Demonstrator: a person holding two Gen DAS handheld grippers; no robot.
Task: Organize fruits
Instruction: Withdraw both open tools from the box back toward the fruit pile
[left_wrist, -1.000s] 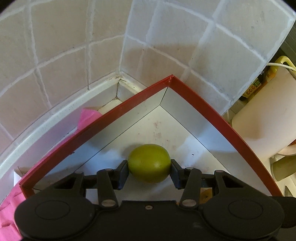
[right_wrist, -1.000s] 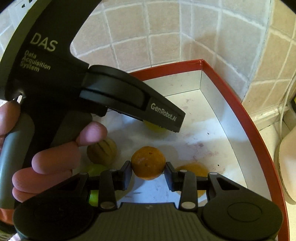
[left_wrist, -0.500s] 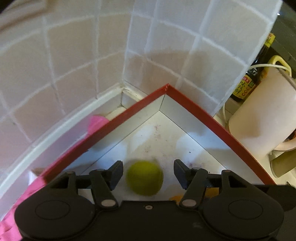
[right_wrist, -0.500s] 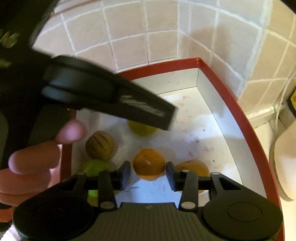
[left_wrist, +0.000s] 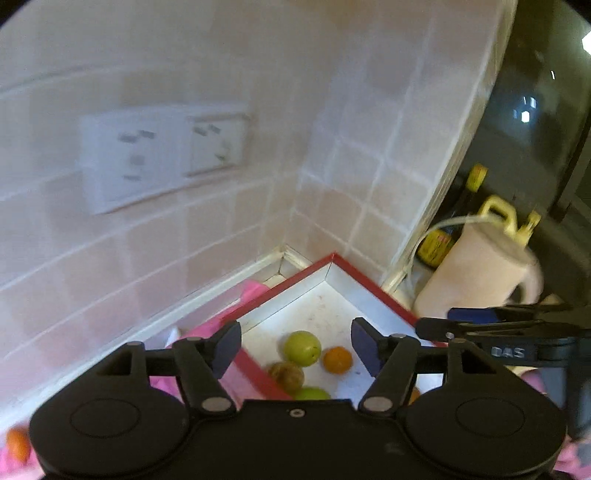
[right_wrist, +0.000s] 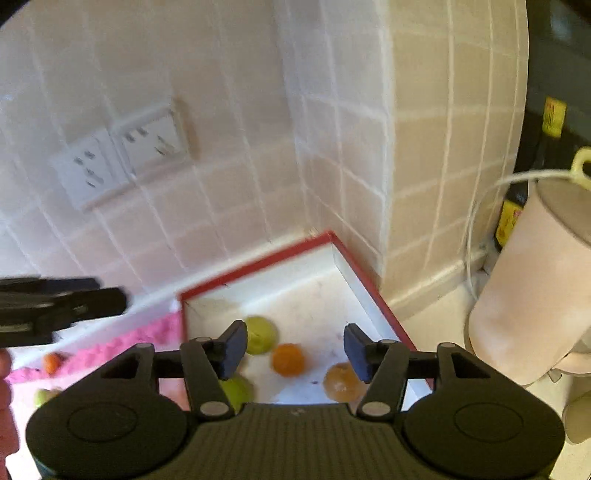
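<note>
A red-rimmed white box (left_wrist: 354, 275) (right_wrist: 258, 260) sits in the tiled corner and holds several fruits. In the left wrist view a green fruit (left_wrist: 301, 348), an orange (left_wrist: 337, 360) and a brown striped fruit (left_wrist: 286, 374) lie on its floor. The right wrist view shows the green fruit (right_wrist: 261, 334), the orange (right_wrist: 288, 359) and a paler orange fruit (right_wrist: 341, 382). My left gripper (left_wrist: 295, 347) hangs high above the box, jaws opening, nothing between them. My right gripper (right_wrist: 294, 347) is also above the box, jaws opening and empty.
A pink mat (right_wrist: 122, 341) lies left of the box with an orange (right_wrist: 51, 362) and a green fruit (right_wrist: 42, 397) on it. A white kettle (right_wrist: 532, 291) with a cord and dark bottles (left_wrist: 448, 236) stand to the right. Wall sockets (right_wrist: 122, 155) sit above.
Both grippers let go of their fruits, the left a green one and the right an orange, opened and rose away from the box. The fruits now lie on the box floor.
</note>
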